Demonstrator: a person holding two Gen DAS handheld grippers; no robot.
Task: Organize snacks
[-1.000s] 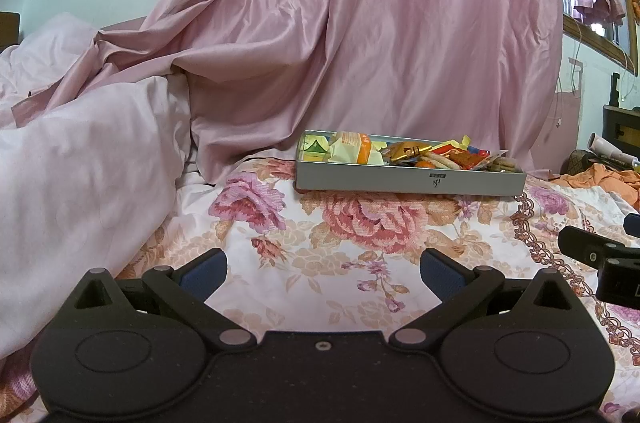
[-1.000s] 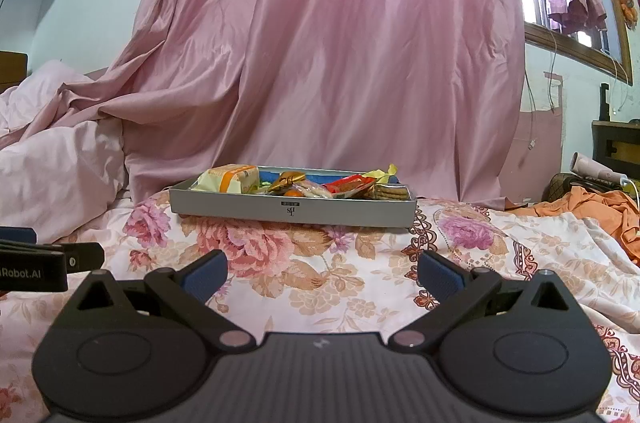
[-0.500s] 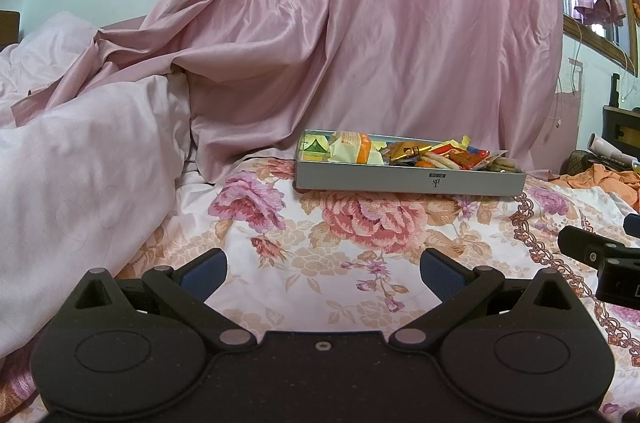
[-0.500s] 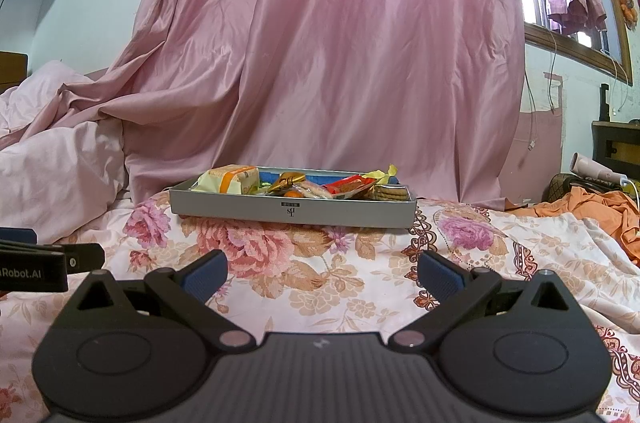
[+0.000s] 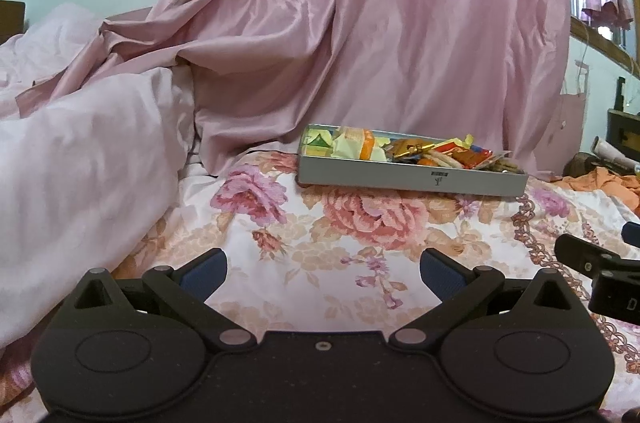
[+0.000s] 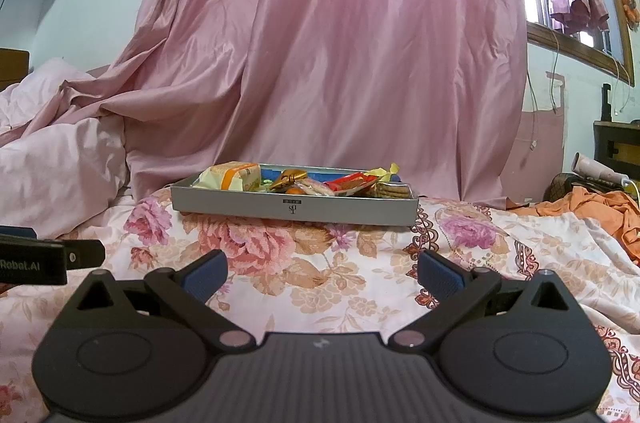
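Note:
A shallow grey tray (image 5: 412, 179) (image 6: 296, 209) sits on the floral bedspread, well ahead of both grippers. It holds several wrapped snacks (image 5: 404, 148) (image 6: 304, 179): a pale yellow packet with an orange band (image 6: 230, 175), red and gold wrappers, and round biscuits (image 6: 390, 189). My left gripper (image 5: 322, 273) is open and empty, low over the bedspread. My right gripper (image 6: 322, 273) is open and empty too, to the right of the left one, which shows at the left edge of the right wrist view (image 6: 48, 259).
A pink curtain (image 6: 340, 43) hangs down behind the tray. A rumpled pale pink duvet (image 5: 80, 175) lies at the left. Orange cloth (image 6: 600, 207) is heaped at the right edge of the bed. The floral bedspread (image 6: 320, 255) stretches between grippers and tray.

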